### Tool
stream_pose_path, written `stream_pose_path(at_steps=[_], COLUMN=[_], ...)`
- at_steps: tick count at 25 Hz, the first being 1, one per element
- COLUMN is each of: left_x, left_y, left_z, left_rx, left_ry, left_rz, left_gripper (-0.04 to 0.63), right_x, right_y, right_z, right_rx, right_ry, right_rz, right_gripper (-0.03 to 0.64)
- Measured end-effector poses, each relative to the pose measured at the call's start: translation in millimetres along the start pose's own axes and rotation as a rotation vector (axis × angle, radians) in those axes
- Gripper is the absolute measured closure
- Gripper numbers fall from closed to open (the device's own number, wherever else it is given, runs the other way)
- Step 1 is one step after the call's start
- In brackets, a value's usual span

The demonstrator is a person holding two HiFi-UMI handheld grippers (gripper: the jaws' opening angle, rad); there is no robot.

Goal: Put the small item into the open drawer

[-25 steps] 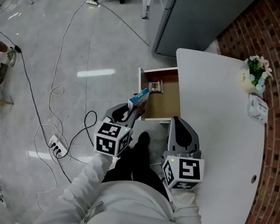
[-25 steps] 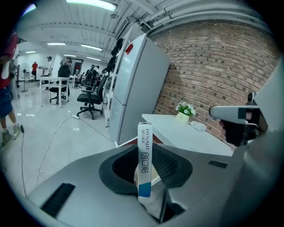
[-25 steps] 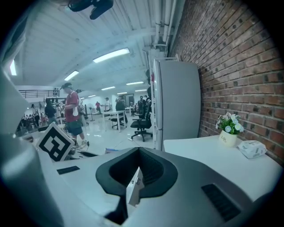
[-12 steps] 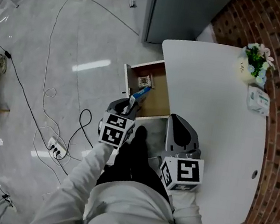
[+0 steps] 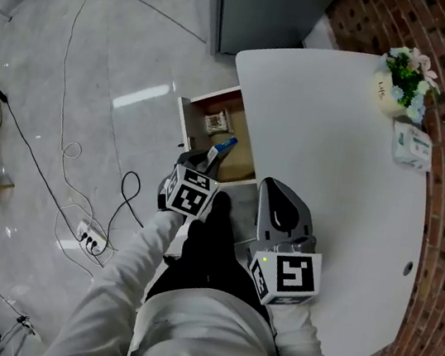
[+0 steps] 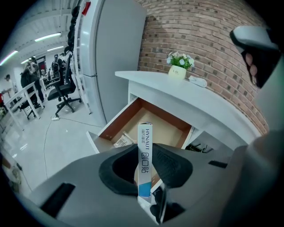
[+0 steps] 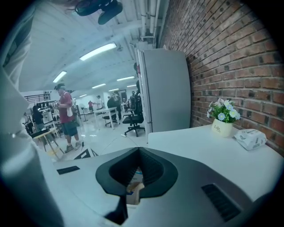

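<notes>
1. Two hand-held grippers show below me, and well off to the left gripper's left a power strip [image 5: 90, 237] and loose cables [image 5: 86, 143] lie on the shiny floor.
2. Next comes the left gripper [image 5: 208, 160] [image 6: 144, 156]. Its jaws are nearly closed, clamped on a slim white and blue box [image 5: 225, 146] [image 6: 145, 155]. The box stands on end between the pads and sticks out past the jaw tips.
3. Just ahead of those tips and below them is the open drawer [image 5: 183, 118] [image 6: 166, 119], pulled out from under the table edge. The box's far end hangs over the drawer's near part, and I can't tell whether it touches the bottom.
4. Further ahead of the left gripper, a small crinkled packet [image 5: 215, 122] [image 6: 120, 141] lies on the drawer bottom toward its far left corner, apart from the box.
5. Beside it to the right, the right gripper [image 5: 273, 191] [image 7: 137, 170] sits over the near edge of the white table [image 5: 332, 174] [image 7: 199, 142]. Its jaws meet at the tips and grip nothing.
6. Well ahead of the right gripper and to its right, a little pot of flowers [image 5: 402, 76] [image 7: 222, 119] stands by the brick wall, with a soft white pack [image 5: 412, 147] [image 7: 250, 138] near it on the tabletop.
</notes>
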State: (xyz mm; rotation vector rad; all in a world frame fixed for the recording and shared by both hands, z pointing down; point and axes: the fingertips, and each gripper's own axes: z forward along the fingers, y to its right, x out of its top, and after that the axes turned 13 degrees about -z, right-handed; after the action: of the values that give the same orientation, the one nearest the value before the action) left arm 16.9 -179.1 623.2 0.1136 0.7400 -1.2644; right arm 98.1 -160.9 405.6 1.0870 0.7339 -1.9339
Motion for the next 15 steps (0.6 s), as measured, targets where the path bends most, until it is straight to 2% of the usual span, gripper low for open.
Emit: stream_pose_path(at_steps=[4,15], left_x=[-4.2,-28.5], left_y=[3.3,0.4], left_z=[27.3,83.1], left_rx=[-0.002,0.016], left_ry=[-0.062,-0.219], left_rz=[0.047,0.256], left_gripper=[0.494,0.494], right_x=[-8.6,-25.1], right_y=[11.2,24.6], right_z=[3.7,8.9], right_rx=[-0.008,-0.025], right_ry=[-0.015,-0.055], right_rz=[0.029,0.048], right_gripper=[0.591,0.591])
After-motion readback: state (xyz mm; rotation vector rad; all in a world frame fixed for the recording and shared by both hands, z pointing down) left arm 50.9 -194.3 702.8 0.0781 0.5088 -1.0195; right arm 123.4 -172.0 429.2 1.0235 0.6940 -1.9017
